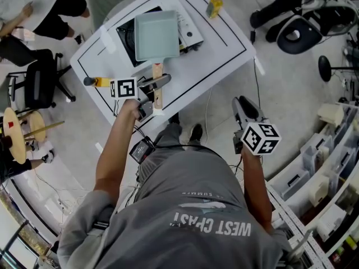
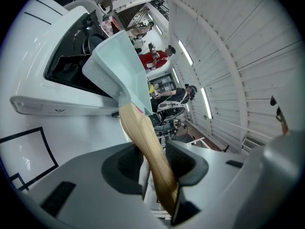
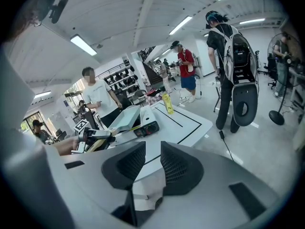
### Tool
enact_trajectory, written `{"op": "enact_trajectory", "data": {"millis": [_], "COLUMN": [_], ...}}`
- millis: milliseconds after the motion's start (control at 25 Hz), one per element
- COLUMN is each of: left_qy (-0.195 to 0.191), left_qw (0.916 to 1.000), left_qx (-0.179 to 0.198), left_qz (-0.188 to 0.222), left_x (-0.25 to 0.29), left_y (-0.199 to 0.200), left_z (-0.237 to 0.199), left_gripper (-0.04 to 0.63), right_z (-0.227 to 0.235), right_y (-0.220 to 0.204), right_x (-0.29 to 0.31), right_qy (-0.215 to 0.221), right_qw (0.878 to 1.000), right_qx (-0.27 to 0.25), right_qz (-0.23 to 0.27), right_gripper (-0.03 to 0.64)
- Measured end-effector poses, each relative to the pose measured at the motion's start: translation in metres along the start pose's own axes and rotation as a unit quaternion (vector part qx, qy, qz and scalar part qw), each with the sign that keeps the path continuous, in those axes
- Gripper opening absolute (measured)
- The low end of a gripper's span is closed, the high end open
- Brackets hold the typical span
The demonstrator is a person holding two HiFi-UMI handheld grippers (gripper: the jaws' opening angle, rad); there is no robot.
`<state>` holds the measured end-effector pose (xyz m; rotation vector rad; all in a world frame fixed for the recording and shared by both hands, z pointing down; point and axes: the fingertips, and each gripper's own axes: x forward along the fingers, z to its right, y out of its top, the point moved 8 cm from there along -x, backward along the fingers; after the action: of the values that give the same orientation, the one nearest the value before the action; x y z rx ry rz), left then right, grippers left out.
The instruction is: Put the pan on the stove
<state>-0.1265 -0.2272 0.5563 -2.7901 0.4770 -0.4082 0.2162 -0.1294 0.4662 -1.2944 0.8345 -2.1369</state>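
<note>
The left gripper (image 2: 153, 159) is clamped on the wooden handle (image 2: 147, 142) of the pan (image 1: 157, 35), with the jaws pressed on either side of it near its free end. The right gripper (image 3: 152, 163) is held off the table's near edge, its jaws apart with nothing between them.

The pale green square pan is seen over the stove (image 1: 189, 33), which stands about the middle of the white table (image 1: 230, 46). The handle reaches out towards the near edge. Whether the pan's base is already seated on the burner or is tipped just above it cannot be settled from these views.

The pan is judged stiff and fairly light, though front-heavy when it is taken this far back. A hold closer to the body would likely curb sagging and twisting, and the smooth wood may slip in the pads.

On the person's shirt, print is seen upside down that appears to read "WEST COAST", with "SUMMER" above it. A small mark on the stove's side and the label of the yellow bottle (image 1: 214, 4) by the far-right edge are too small to be read.
</note>
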Motion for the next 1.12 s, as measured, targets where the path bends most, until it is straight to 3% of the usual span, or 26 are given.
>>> {"op": "enact_trajectory", "data": {"millis": [320, 440, 600, 1120], "left_qy": [-0.016, -0.023, 0.001, 0.005], "left_qw": [0.9988, 0.9983, 0.9987, 0.995], "left_qx": [-0.037, -0.036, -0.02, -0.04], "left_qz": [0.029, 0.04, 0.047, 0.091], "left_x": [0.009, 0.013, 0.013, 0.028], "left_y": [0.005, 0.01, 0.015, 0.037], "left_z": [-0.006, -0.004, -0.006, -0.01], "left_gripper": [0.141, 0.141, 0.141, 0.138], "right_z": [-0.003, -0.003, -0.005, -0.002], "right_y": [-0.008, -0.009, -0.013, -0.013], "right_x": [-0.004, -0.007, -0.009, -0.011], "right_qy": [-0.005, -0.009, -0.012, -0.017], "right_qw": [1.0, 1.0, 1.0, 1.0], "right_qx": [0.002, 0.004, 0.007, 0.013], "right_qz": [0.001, 0.002, 0.003, 0.006], "right_gripper": [0.107, 0.107, 0.107, 0.107]}}
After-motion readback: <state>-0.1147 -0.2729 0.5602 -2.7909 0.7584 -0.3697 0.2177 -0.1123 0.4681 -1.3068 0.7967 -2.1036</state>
